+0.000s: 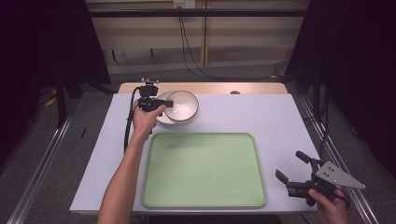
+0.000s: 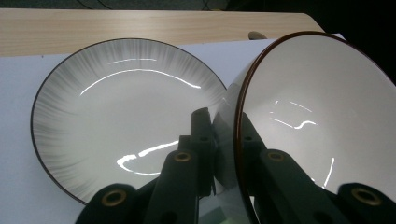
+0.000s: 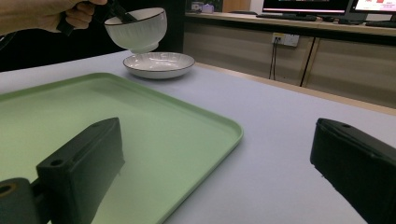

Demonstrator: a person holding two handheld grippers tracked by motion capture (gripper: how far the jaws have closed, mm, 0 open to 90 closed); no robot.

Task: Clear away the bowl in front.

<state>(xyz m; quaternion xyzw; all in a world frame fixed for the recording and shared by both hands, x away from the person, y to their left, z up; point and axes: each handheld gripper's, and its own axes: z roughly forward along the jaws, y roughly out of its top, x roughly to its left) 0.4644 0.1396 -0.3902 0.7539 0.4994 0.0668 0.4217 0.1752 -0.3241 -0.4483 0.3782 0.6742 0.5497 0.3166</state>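
White bowl (image 1: 183,106): clamped at its rim by the left gripper (image 1: 164,104), held above a plate (image 2: 126,116) at far left. Right gripper (image 1: 293,171): jaws held wide, empty, beside the green tray (image 1: 203,169).

Your left forearm reaches forward over the table's far left; the left gripper (image 1: 164,103) is clamped, one jaw either side of a bowl (image 1: 183,106) rim, holding it clear of the surface. Your right hand (image 1: 330,205) rests at the near right corner; the right gripper (image 1: 292,166) has jaws spread wide, nothing between them.
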